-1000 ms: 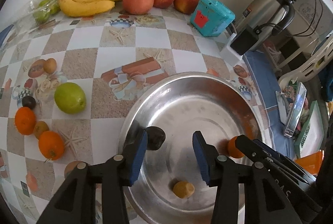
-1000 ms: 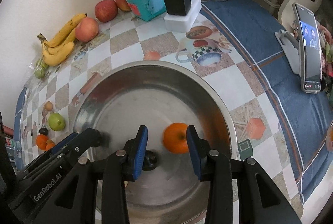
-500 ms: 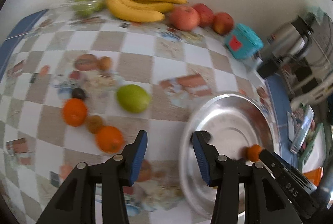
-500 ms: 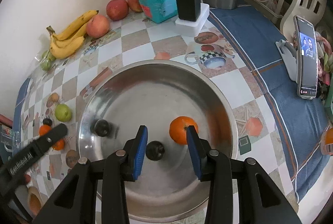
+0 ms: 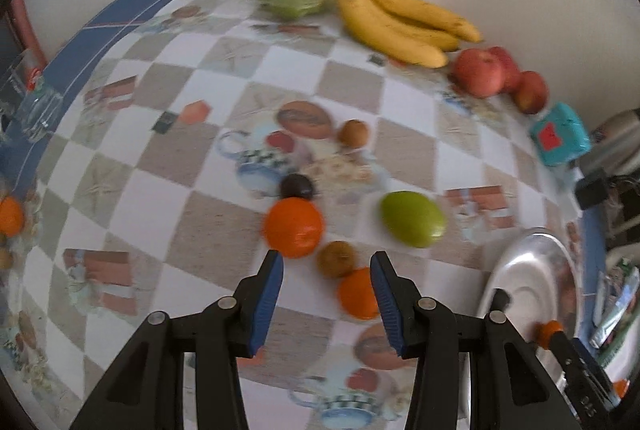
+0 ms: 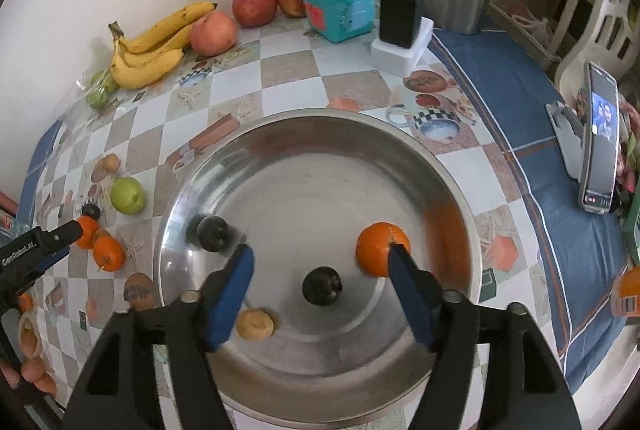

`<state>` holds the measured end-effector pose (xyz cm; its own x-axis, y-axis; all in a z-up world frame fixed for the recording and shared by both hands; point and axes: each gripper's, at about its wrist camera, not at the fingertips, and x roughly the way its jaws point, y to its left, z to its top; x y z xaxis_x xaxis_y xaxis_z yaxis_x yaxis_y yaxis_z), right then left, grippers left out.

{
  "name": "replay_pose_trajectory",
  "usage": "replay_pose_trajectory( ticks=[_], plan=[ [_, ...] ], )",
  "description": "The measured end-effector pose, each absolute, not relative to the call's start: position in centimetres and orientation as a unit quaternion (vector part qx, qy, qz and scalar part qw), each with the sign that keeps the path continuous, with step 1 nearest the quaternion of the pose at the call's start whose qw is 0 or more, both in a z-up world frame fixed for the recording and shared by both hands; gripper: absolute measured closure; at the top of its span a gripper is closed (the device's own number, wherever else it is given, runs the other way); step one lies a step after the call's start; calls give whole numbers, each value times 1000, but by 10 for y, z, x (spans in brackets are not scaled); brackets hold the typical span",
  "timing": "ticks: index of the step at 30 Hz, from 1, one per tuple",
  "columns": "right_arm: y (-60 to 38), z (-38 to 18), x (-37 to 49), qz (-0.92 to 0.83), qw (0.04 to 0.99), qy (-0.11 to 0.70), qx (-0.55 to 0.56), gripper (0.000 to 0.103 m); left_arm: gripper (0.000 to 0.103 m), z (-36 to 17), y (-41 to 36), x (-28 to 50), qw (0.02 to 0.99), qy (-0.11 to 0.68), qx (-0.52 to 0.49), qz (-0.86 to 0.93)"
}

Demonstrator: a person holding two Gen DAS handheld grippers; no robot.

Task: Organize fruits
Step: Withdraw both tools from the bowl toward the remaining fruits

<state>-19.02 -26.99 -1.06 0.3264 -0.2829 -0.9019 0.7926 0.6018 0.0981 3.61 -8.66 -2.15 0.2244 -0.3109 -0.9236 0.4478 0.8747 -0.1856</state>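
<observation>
Fingers (image 6: 412, 294) of my right gripper (image 6: 320, 288) have just been opening, empty over the steel bowl (image 6: 400, 150).
Four fruits lie inside; my left gripper (image 5: 326, 300), part-open and empty, hovers over oranges (image 5: 294, 228) outside it.

The left gripper (image 6: 60, 238) carries white letters "GenRobot.AI" on its black arm. No other text is clear enough to read.

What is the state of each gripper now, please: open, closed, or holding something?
Left gripper: open, holding nothing, above the small fruits on the table.
Right gripper: jaws just opened, holding nothing; orange lies in the steel bowl.
</observation>
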Motion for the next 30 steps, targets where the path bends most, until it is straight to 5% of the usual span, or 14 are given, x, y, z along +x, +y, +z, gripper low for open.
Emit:
replay_pose_trajectory(
  ticks=[4,7,11,30],
  plan=[
    [-267,-16,-183,-346,766,475,260,28,23,-27,-80,43,784,577,73,-218],
    [-264,-19,-179,-342,769,479,251,26,19,-29,-76,47,785,579,75,-208],
    [-264,-21,-176,-334,776,473,251,9,4,-29,-72,51,793,570,82,-200],
    [-248,-11,-146,-288,811,437,261,9,3,-17,-42,85,813,552,37,-180]
  ],
)
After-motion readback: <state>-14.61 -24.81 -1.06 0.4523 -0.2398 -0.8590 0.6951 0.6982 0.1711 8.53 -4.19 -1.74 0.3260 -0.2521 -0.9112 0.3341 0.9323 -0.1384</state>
